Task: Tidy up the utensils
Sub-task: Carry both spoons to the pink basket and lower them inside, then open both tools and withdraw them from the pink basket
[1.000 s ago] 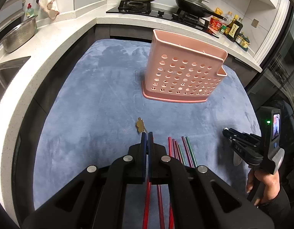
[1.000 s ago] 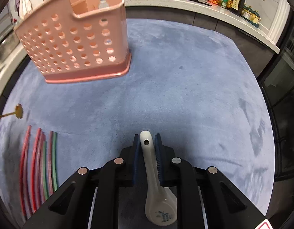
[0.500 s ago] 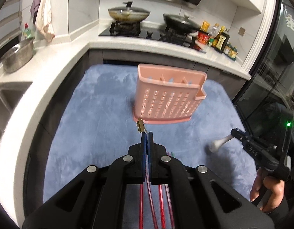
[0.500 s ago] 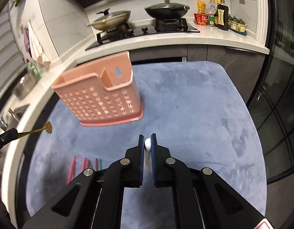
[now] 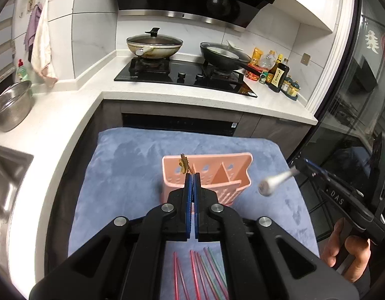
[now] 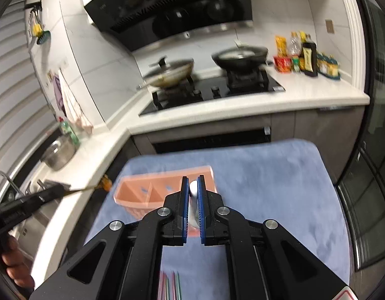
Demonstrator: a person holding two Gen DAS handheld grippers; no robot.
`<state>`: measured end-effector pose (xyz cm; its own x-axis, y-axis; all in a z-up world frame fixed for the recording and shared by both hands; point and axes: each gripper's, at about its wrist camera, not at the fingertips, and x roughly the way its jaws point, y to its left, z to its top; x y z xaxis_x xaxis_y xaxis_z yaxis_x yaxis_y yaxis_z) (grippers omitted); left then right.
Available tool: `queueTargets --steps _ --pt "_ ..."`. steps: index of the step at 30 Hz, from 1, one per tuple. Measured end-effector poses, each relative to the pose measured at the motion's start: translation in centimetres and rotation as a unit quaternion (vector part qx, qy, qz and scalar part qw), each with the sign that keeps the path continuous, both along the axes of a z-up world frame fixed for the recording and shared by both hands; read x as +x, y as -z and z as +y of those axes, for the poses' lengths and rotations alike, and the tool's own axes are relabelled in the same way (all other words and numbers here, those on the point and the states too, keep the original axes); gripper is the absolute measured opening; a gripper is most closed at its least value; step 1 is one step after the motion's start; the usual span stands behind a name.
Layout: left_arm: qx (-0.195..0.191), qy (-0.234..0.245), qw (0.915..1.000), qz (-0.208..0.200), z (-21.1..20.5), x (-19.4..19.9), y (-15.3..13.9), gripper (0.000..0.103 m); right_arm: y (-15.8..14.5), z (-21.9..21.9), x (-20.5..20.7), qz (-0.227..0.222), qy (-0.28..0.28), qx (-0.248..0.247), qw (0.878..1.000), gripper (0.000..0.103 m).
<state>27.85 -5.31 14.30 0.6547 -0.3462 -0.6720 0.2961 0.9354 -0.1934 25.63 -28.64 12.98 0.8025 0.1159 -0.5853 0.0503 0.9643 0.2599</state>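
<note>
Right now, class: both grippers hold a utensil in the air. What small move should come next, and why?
Probably lower the left gripper so its gold utensil drops into the pink caddy: it is clamped, off the cloth, and seems roughly above an open compartment.

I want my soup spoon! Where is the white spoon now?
The right claw is pinching the white spoon in the air, above the pink basket.

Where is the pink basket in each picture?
Left wrist view: the pink utensil basket stands mid-frame on the blue mat, just beyond the left gripper.
Right wrist view: the basket sits left of centre, partly behind the right gripper, blurred.
Shared landmark: the lidded wok on the stove.
</note>
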Motion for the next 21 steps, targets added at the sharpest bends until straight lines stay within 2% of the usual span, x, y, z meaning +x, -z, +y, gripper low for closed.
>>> queueTargets --steps 4,10,17,19,21 --pt "0.01 0.001 0.9997 0.021 -0.9 2.3 0.5 0.001 -0.6 0.3 2.7 -0.006 -0.001 -0.003 1.0 0.007" --pt "0.02 -0.007 0.9964 0.082 -0.9 5.2 3.5 0.001 2.2 0.0 5.7 0.024 0.0 0.008 1.0 0.007" --pt "0.024 -0.022 0.994 0.104 -0.4 7.3 5.9 0.003 5.0 0.4 7.3 0.053 -0.004 0.009 0.999 0.007" --pt "0.025 -0.036 0.9938 0.103 -0.1 7.5 6.1 0.016 5.1 0.7 7.3 0.054 -0.004 0.004 0.999 0.008" --pt "0.022 -0.048 0.9943 0.093 0.2 7.5 5.9 0.045 4.8 0.8 6.9 0.047 -0.002 -0.003 0.999 0.01"
